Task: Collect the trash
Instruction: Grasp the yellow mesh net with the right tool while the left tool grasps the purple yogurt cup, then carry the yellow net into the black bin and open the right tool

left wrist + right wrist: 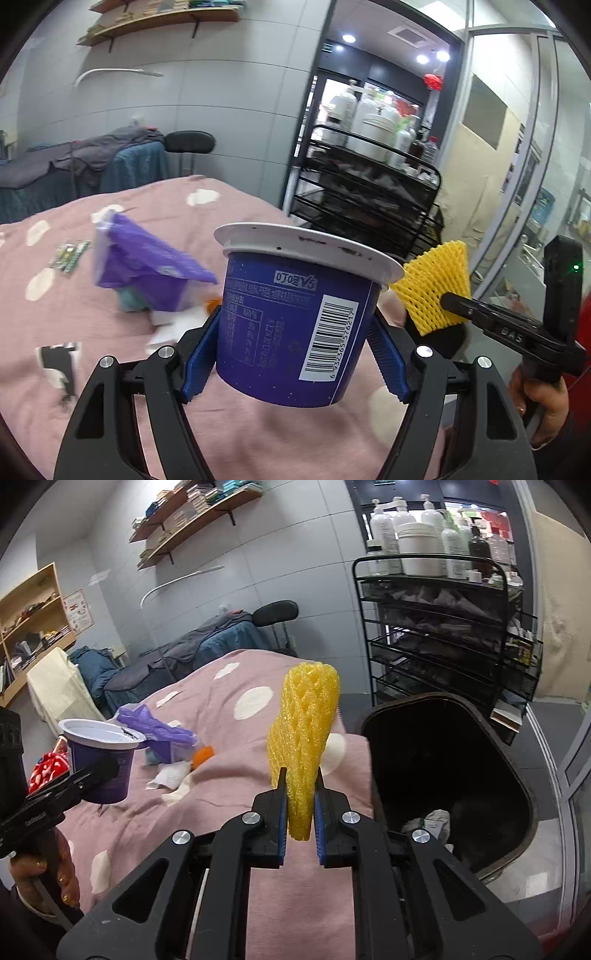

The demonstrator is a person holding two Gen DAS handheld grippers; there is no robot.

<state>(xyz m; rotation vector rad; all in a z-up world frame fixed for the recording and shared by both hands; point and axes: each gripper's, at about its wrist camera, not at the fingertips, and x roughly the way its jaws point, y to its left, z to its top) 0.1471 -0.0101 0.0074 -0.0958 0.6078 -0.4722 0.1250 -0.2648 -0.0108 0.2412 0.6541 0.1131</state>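
Purple and white, the empty yogurt cup [291, 314] is sitting upright between the blue pads of the left tool [295, 345], which is pinching it by its sides and holding it up over the pink spotted bed [110, 369]. A dark smear is showing on the cup's white rim. Just to its right, the right tool [301, 805] is squeezing a yellow foam fruit net [304, 738] near its lower end, so that the net is standing upright and fanning out above the pads; from the left wrist view the same net is showing beside the cup's rim, close but apart.

Further up the bed, toward its far end, a purple plastic bag [147, 266] is lying crumpled with some white paper scraps [166, 777] and an orange bit [203, 755] next to it, and a strip of small green packets [70, 254] is lying near the left edge. At the right edge of the bed a black trash bin [517, 782] is standing open on the floor, with a crumpled whitish piece [434, 821] lying inside it. Behind the bin a black wire rack [436, 635] is carrying white bottles on its top tier.
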